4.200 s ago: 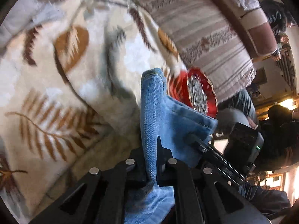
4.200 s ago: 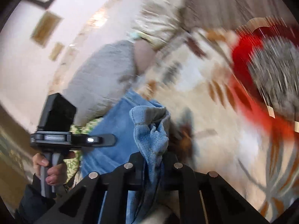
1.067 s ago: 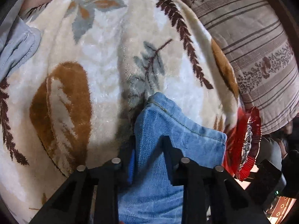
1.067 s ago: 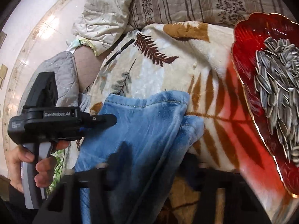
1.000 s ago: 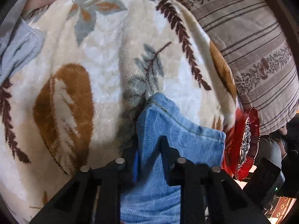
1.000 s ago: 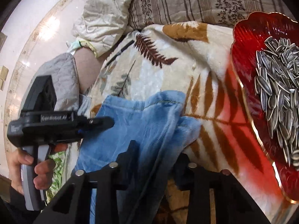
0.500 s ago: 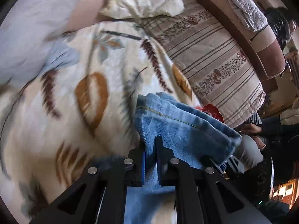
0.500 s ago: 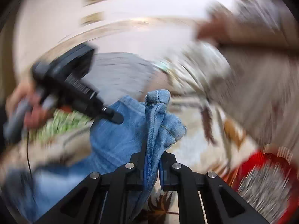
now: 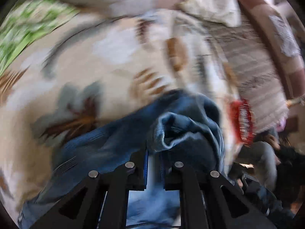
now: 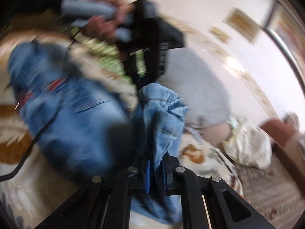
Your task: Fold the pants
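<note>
A: Denim, blue – the pants point(image 9: 183, 133) bunch up between the left gripper point(image 9: 153, 152) fingers, clamped nearly closed on the cloth.

B: Right gripper point(image 10: 157, 164)?

A: Same, pinched tight on a pale hem fold. The rest of the pants trails left over the blanket point(image 10: 205, 160), blurred.

B: Where's the cloth in the left view?

A: Near centre, draped on the leaf-print blanket, running down-left under the gripper. Red dish point(image 9: 242, 122) just right of it, striped cushion point(image 9: 255, 72) far right.

B: Anything else?

A: A hand point(image 10: 106, 19) holding the left gripper's handle shows top left in the right view. All motion-blurred.
</note>
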The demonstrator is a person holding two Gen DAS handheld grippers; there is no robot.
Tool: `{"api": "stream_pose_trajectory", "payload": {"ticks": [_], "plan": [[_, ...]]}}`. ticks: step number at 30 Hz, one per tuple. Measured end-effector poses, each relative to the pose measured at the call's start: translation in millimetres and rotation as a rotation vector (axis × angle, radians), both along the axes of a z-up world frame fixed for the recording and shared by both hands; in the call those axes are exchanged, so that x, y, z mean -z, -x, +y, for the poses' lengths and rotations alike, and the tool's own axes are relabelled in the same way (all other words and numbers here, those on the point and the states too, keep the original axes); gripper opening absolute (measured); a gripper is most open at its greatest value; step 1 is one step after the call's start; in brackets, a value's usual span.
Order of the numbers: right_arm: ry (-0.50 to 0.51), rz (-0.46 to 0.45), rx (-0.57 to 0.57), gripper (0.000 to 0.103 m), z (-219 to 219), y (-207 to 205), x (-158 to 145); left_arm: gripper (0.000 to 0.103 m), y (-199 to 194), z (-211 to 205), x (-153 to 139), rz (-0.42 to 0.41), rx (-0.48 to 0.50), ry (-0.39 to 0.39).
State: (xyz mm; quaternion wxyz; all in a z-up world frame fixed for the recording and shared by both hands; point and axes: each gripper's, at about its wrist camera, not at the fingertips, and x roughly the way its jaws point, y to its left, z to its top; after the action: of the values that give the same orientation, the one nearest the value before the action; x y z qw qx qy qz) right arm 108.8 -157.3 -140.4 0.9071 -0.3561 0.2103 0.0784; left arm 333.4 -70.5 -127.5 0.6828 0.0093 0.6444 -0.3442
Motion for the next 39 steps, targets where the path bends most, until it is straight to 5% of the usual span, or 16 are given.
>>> {"api": "stream_pose_trajectory", "payload": {"ticks": [5,10,12,13,14,15,17,25,30,33,36,39], "plan": [[0.113,0.168,-0.067,0.009,32,-6,47,0.010,8,31,14,0.001,-0.057,-0.038],[0.139,0.160,-0.070,0.012,31,-4,43,0.010,17,57,-10,-0.051,-0.111,-0.007],[0.167,0.141,-0.078,0.028,30,1,39,0.016,19,70,-21,-0.069,-0.140,0.018],[0.168,0.134,-0.073,0.041,27,5,34,0.021,22,76,-29,-0.079,-0.157,0.032],[0.160,0.121,-0.065,0.075,23,8,30,0.048,24,78,-35,-0.090,-0.169,0.040],[0.143,0.081,-0.050,0.091,17,14,20,0.083,29,85,-46,-0.117,-0.194,0.050],[0.104,0.029,-0.053,0.091,6,24,4,0.098,38,94,-60,-0.150,-0.242,0.096],[-0.056,-0.045,-0.031,0.091,-26,51,-64,0.103,109,135,-128,-0.267,-0.310,0.273],[-0.099,-0.068,-0.075,0.092,-17,61,-85,0.103,146,173,-153,-0.313,-0.321,0.249],[-0.090,-0.079,-0.118,0.092,2,64,-87,0.103,162,198,-159,-0.353,-0.333,0.159],[-0.067,-0.084,-0.167,0.094,31,71,-82,0.103,167,225,-145,-0.349,-0.365,0.074],[-0.032,-0.082,-0.246,0.102,71,82,-73,0.103,161,253,-118,-0.279,-0.408,0.112]]}}
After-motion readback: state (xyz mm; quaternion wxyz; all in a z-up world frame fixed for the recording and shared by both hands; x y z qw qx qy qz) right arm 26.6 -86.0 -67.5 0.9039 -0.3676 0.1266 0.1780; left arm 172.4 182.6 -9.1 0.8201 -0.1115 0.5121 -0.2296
